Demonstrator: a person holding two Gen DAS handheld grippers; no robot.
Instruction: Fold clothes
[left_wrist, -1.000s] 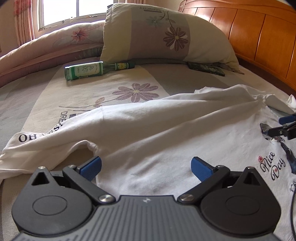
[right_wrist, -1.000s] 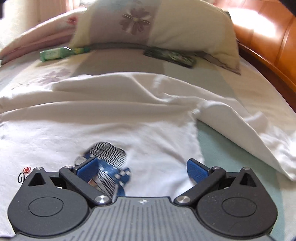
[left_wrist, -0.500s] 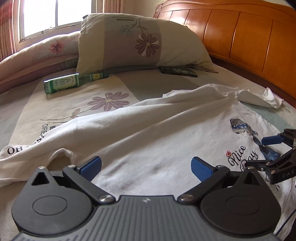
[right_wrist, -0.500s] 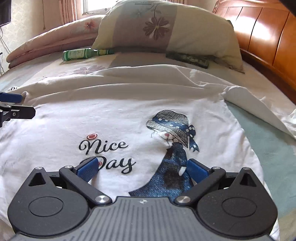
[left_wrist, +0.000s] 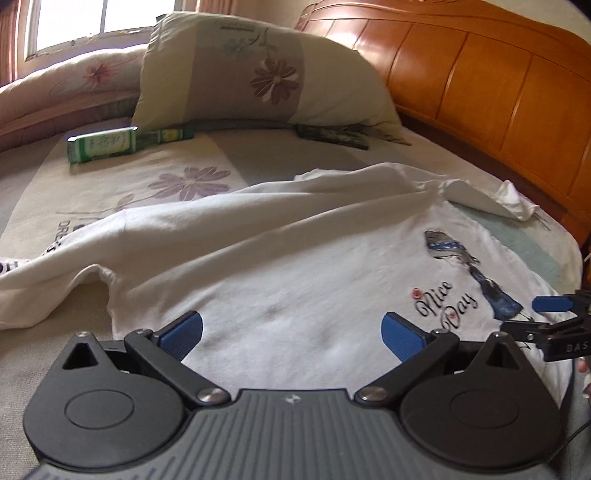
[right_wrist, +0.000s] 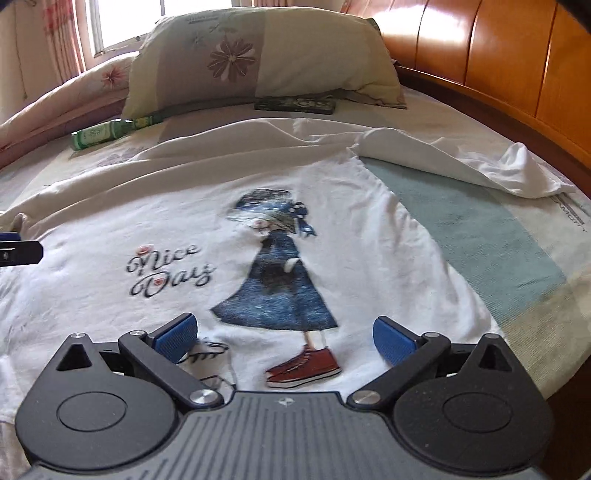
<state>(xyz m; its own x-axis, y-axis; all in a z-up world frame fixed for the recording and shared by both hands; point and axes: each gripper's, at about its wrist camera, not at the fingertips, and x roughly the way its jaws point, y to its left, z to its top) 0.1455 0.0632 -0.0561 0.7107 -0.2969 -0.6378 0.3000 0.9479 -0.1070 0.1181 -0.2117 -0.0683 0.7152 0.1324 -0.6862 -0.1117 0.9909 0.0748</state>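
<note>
Hovering wide and empty over the white T-shirt (right_wrist: 155, 206) spread print-up on the bed (right_wrist: 480, 229), the left claw (left_wrist: 291, 328) and right claw (right_wrist: 282, 334) seem poised before a fold, which next calls for pinching its near hem.

Bed (right_wrist: 480, 236), flower-print sheet, wooden headboard (left_wrist: 480, 85) at upper right. Lying on it: white T-shirt (right_wrist: 110, 295), printed side up, centre of frame, one sleeve flipped over at right; pillow (left_wrist: 258, 74), top centre; green bottle (left_wrist: 107, 144) on its side, upper left; dark flat case (right_wrist: 295, 104) just below the pillow; rolled quilt (left_wrist: 66, 85), far upper left.
</note>
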